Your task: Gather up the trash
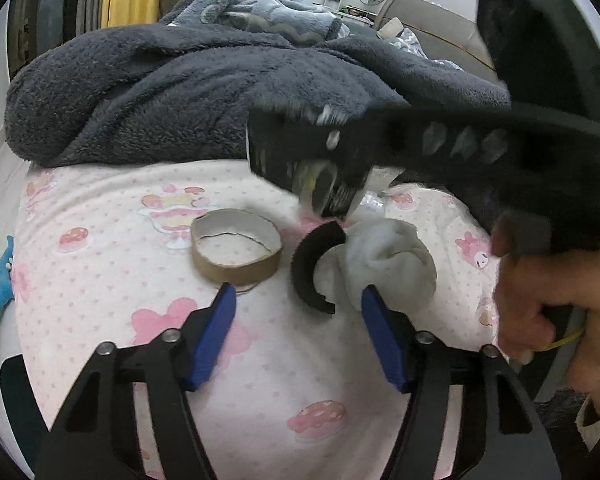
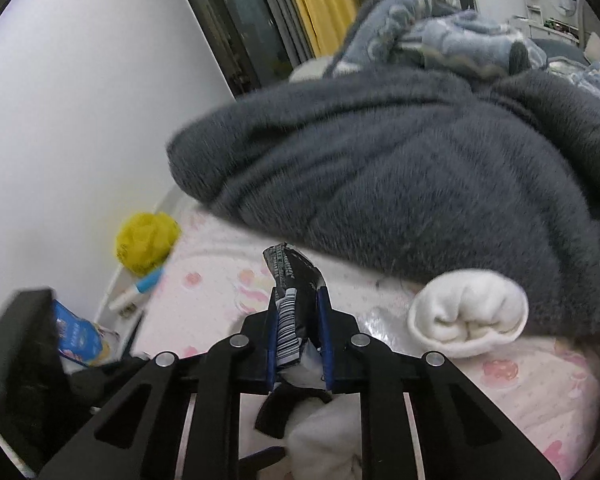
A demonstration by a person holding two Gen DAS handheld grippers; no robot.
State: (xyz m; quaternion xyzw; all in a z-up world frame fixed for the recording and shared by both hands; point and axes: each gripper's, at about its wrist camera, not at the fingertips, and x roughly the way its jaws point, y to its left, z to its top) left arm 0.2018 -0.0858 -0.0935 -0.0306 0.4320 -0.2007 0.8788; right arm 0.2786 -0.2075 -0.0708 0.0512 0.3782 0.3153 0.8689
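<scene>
In the left wrist view my left gripper (image 1: 299, 289) hangs open over the pink-patterned bed sheet (image 1: 100, 280). A curved black plastic piece (image 1: 308, 268) lies between its blue fingertips (image 1: 224, 308); the pads do not press on it. A torn cardboard tape ring (image 1: 236, 250) lies left of that piece and a rolled white sock (image 1: 392, 264) right of it. My right gripper (image 2: 298, 292) is shut on a crumpled black wrapper (image 2: 292, 276) with a barcode. Blurred, the right gripper (image 1: 328, 200) also shows above the sock, held by a person's hand (image 1: 548, 308).
A dark grey fleece blanket (image 1: 180, 92) is heaped across the bed behind the trash, with a blue patterned one (image 2: 440, 28) beyond. A second rolled white sock (image 2: 468, 316) lies at the blanket's edge. A yellow ball-like thing (image 2: 146, 244) and a blue packet (image 2: 76, 332) sit at the bed's left side.
</scene>
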